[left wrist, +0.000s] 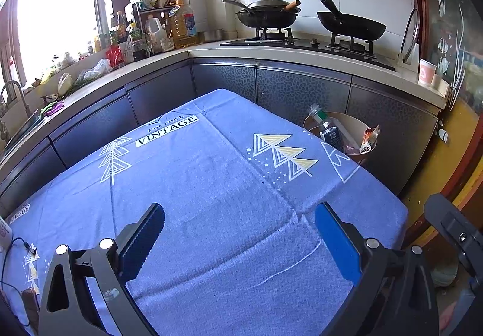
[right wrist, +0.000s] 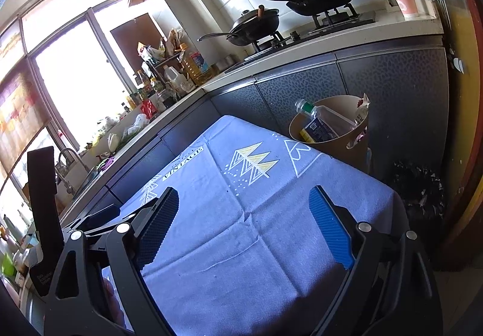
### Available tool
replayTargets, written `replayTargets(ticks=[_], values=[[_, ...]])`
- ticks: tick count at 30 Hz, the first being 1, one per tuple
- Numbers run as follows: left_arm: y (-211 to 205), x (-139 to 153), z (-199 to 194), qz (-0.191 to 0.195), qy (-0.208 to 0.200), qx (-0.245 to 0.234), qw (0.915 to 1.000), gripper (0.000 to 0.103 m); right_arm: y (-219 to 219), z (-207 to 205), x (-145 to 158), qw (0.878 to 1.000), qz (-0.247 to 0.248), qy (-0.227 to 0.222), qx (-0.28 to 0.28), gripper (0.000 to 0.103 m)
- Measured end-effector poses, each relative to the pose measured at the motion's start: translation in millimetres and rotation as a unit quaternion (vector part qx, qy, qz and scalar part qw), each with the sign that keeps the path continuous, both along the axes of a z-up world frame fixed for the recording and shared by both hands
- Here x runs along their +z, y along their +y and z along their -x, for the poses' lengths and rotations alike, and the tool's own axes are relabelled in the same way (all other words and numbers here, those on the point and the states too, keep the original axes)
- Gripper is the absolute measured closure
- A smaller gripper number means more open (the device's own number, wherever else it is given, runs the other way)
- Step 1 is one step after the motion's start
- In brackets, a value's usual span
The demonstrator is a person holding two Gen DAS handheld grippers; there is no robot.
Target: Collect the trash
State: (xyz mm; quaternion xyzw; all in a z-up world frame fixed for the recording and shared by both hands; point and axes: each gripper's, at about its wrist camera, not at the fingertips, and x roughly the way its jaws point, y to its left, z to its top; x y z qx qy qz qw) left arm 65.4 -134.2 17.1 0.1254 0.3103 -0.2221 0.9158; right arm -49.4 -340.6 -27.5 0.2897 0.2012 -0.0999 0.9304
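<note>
Tablecloth (left wrist: 211, 173) print — "Perfect VINTAGE" (again at its left edge, partly cut).

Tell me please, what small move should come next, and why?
Probably none but drawing both hands back: the blue tablecloth shows no trash, the plastic bottle and wrapper already sit in the bin, and the left gripper and right gripper are open and empty.
</note>
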Motion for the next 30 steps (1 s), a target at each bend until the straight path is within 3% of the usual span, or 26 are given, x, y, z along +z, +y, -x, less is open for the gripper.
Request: replayTargets(ticks=[30], values=[[4.2,0.4,0.2,-0.021,-0.022,0.015,0.9994,0.004,4.0,-1.0,0.5,1.0,0.004,-0.001,0.001,0.017]])
